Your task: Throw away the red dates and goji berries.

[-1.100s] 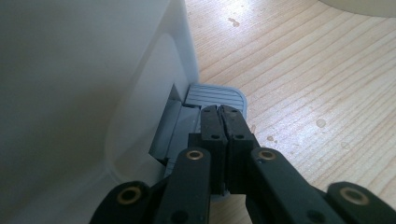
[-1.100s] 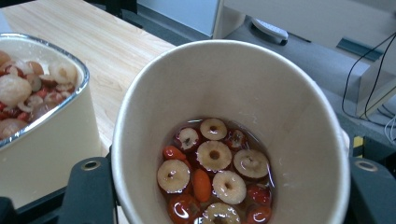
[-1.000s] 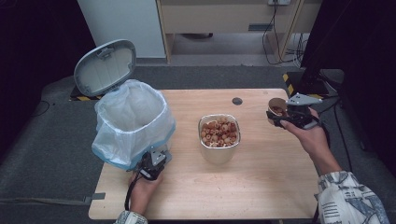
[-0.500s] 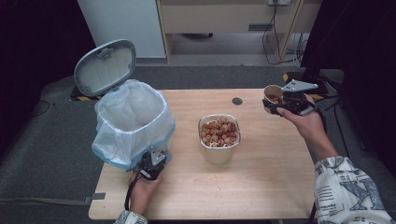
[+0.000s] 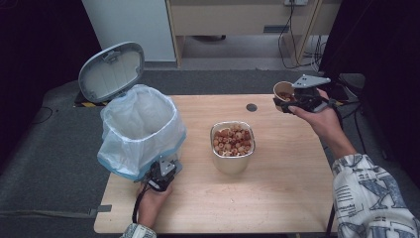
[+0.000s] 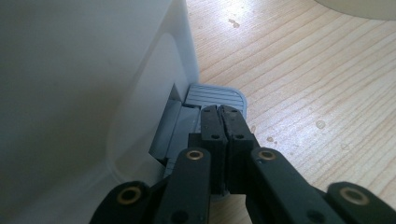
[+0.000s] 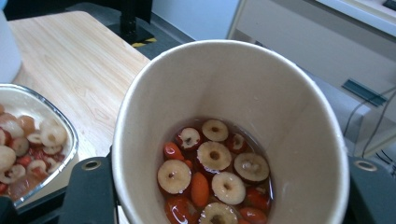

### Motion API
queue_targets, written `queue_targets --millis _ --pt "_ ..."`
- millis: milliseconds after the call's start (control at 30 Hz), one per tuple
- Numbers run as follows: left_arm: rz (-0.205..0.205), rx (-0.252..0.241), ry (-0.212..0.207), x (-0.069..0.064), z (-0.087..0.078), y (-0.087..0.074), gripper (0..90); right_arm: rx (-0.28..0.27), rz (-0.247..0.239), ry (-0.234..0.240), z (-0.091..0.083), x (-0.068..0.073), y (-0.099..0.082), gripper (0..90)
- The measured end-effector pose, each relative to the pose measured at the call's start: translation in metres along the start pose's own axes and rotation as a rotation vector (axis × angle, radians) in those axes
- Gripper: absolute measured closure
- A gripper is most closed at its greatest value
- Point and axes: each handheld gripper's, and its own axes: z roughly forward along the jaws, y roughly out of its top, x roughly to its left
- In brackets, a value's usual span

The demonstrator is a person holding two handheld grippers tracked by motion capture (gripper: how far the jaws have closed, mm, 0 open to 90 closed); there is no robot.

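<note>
At the right of the high view, the right tongs (image 5: 292, 100) grasp a paper cup (image 5: 284, 90) of sliced fruit in liquid, raised above the surface (image 5: 277, 198). At lower left, the left tongs (image 5: 161, 173) are clenched, pressing the grey pedal (image 6: 215, 96) of the bin (image 5: 138, 129), whose lid (image 5: 112, 71) stands open. A metal container (image 5: 233, 147) of fruit sits mid-frame.

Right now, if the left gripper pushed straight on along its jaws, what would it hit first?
The left gripper is shut, tips at the bin's grey foot pedal; that pedal comes first, with the white bin wall just beyond.
</note>
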Motion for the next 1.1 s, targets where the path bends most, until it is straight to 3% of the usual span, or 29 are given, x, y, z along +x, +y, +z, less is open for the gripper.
queue_targets --millis 400,800,1100 --pt "0.004 -0.005 0.009 -0.001 0.000 -0.001 87.8 -0.034 -0.084 0.037 0.008 -0.002 0.030 34.7" --pt "-0.001 -0.006 0.003 -0.001 0.000 0.000 87.8 -0.034 -0.110 0.051 0.013 0.001 0.034 34.8" --pt "0.003 -0.008 0.006 -0.001 0.000 -0.001 87.8 -0.036 -0.148 0.053 0.013 0.011 0.041 34.9"
